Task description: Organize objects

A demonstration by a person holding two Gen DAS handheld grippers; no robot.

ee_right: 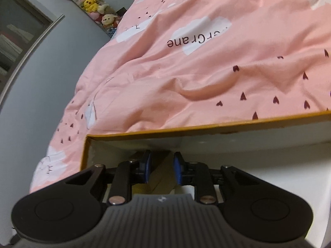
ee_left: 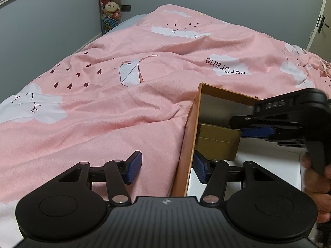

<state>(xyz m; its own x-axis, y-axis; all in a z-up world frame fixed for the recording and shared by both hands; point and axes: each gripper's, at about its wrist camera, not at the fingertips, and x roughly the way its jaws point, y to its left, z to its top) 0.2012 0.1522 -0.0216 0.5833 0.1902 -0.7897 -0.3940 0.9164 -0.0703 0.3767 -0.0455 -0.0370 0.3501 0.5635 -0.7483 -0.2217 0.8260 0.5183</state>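
Note:
An open cardboard box (ee_left: pixel 187 144) with orange outside and white inside lies on the pink bedcover. A small gold box (ee_left: pixel 217 142) sits inside it against the left wall. My left gripper (ee_left: pixel 168 168) is open, its jaws astride the box's left wall, one finger outside and one inside. My right gripper (ee_left: pixel 246 127) reaches into the box from the right, and its blue pads meet the gold box's side. In the right wrist view the right gripper (ee_right: pixel 161 168) has the gold box (ee_right: pixel 160 177) between its pads, with slight gaps showing. The box rim (ee_right: pixel 186 127) runs across.
The pink duvet (ee_left: pixel 124 103) with clouds and hearts covers the bed. A grey wall and a hanging column of plush toys (ee_left: pixel 110 2) stand behind. A door with a handle (ee_left: pixel 321 23) is at far right.

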